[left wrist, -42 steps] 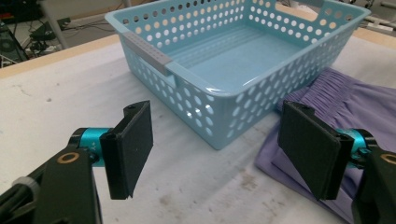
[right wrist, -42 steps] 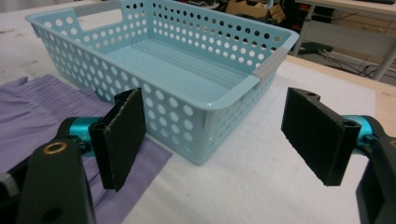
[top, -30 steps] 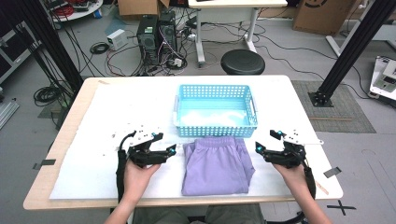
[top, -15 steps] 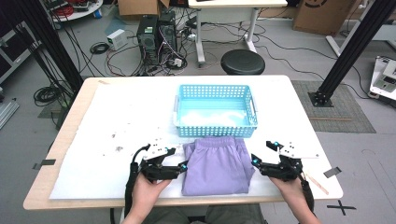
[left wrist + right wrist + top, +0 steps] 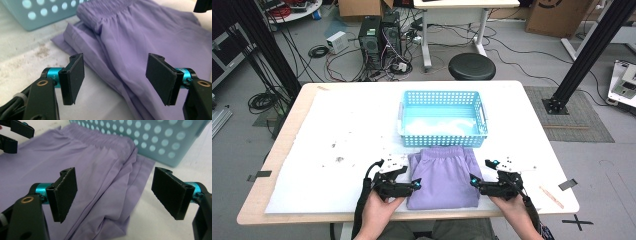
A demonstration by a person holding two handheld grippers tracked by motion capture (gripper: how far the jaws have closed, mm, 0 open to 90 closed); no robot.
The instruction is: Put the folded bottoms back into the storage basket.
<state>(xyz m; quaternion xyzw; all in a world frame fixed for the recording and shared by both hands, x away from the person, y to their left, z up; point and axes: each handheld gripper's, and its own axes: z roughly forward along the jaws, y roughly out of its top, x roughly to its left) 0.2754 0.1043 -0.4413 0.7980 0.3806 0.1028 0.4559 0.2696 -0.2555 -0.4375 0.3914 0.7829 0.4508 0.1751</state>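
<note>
A folded purple garment with an elastic waistband lies flat on the white table cover, just in front of the light blue basket. My left gripper is at the garment's left edge, jaws wide open; its own view shows the purple garment edge between and below the pads, not pinched. My right gripper is at the right edge, open too, with the purple garment fold under its spread jaws. The left gripper and right gripper point toward each other across the cloth.
The perforated basket stands right behind the garment, its wall close to both grippers. Dark specks mark the white cover at the left. The table's front edge runs just under the hands. A stool and computers stand beyond the table.
Both hands have moved inward from the sides toward the garment's left and right edges and dropped a little. The jaws stay open; the garment has not moved.
</note>
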